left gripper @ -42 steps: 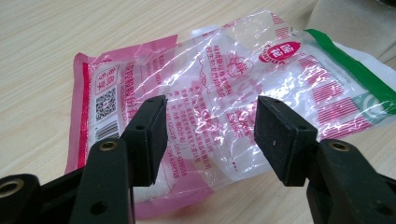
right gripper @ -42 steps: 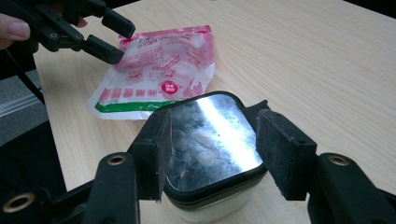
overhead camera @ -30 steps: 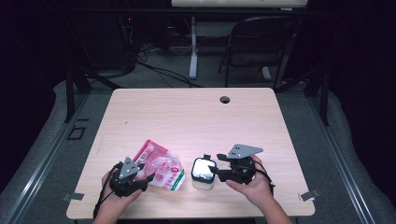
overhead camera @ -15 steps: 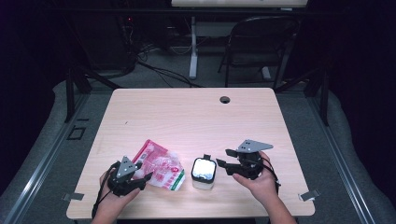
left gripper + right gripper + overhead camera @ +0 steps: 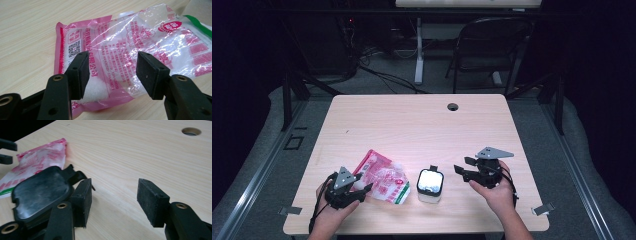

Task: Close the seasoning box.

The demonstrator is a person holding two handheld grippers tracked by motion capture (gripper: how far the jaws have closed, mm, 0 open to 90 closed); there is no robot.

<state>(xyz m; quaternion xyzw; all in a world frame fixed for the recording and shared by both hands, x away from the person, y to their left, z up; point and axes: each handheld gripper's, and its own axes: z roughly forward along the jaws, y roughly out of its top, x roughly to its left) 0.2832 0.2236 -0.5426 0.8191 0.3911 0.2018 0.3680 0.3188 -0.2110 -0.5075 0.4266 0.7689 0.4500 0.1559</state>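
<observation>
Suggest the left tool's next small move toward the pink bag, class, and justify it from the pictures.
Probably ease the left tool forward and close it on the pink bag's near edge. Its jaws stand open, with that edge lying between and just beyond them, not yet pinched. The bag lies flat on the table, beside the white container.

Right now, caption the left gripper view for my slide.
Open left tool poised over crinkled pink-and-clear plastic bag of white granules on pale wooden table.
</observation>
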